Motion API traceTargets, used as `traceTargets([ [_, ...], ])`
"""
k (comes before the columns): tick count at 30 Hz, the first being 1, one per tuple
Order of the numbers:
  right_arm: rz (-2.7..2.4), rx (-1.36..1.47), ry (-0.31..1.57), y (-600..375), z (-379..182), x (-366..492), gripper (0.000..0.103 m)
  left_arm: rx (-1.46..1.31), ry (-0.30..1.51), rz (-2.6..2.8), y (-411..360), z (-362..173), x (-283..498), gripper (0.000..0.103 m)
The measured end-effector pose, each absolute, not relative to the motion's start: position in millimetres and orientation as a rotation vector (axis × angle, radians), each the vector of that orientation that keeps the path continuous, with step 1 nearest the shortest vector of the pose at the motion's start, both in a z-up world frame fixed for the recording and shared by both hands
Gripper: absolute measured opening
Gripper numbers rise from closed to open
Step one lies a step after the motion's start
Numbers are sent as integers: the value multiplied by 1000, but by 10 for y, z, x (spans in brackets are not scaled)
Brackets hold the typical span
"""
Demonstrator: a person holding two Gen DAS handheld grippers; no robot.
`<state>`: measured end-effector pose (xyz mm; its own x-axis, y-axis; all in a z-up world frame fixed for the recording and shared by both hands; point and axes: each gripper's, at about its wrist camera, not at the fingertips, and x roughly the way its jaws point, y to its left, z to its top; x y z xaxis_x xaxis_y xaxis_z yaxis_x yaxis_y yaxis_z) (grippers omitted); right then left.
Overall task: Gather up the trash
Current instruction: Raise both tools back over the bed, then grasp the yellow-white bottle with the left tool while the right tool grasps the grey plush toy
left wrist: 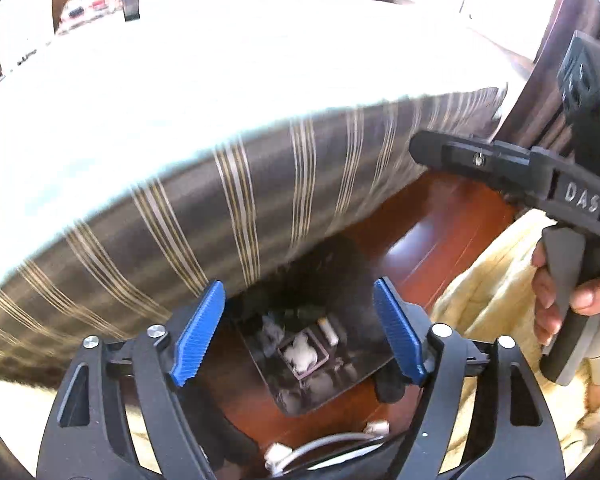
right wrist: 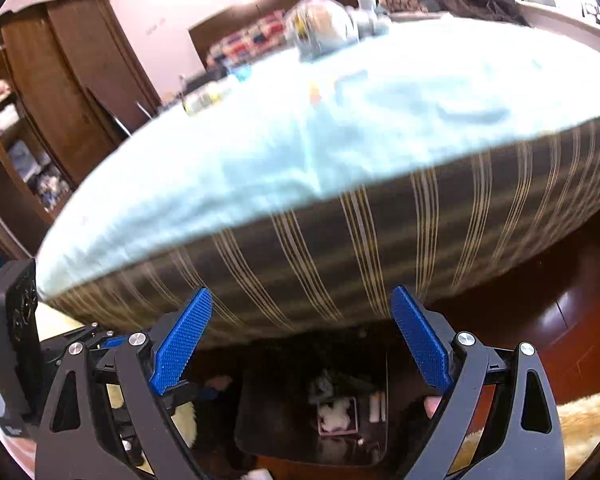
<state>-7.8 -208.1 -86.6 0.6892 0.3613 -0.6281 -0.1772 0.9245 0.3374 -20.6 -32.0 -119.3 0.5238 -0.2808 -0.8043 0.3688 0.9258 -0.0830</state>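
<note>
A dark open trash bin (left wrist: 352, 376) stands on the wooden floor at the foot of the bed. It holds white crumpled tissue (left wrist: 302, 354), a small box and other scraps. It also shows in the right wrist view (right wrist: 260, 412). My left gripper (left wrist: 300, 332) is open and empty, above the bin. My right gripper (right wrist: 302, 340) is open and empty, also above the bin; its body shows at the right of the left wrist view (left wrist: 500, 160). Bottles and small items (right wrist: 204, 98) lie far back on the bed, blurred.
A bed with a pale blue cover (right wrist: 300, 140) and a striped brown mattress side (left wrist: 240, 208) fills both views. A cream furry rug (left wrist: 496, 280) lies on the red-brown floor (left wrist: 432, 224). A white cable (left wrist: 324, 444) lies below. A wooden wardrobe (right wrist: 68, 80) stands left.
</note>
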Motion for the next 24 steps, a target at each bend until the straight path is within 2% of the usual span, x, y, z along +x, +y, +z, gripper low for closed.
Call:
traceTargets([
  [5,270,198,672,-2185,-456,21,94,53,872,-372,-166,-717,-94,82],
  [13,262,169,617,-2207,61,525,99,4,814,-240,151,-210,473,83],
  [24,186,115,651,-1757,187,1435,99,-45,799,-137,228,-73,1498,83],
])
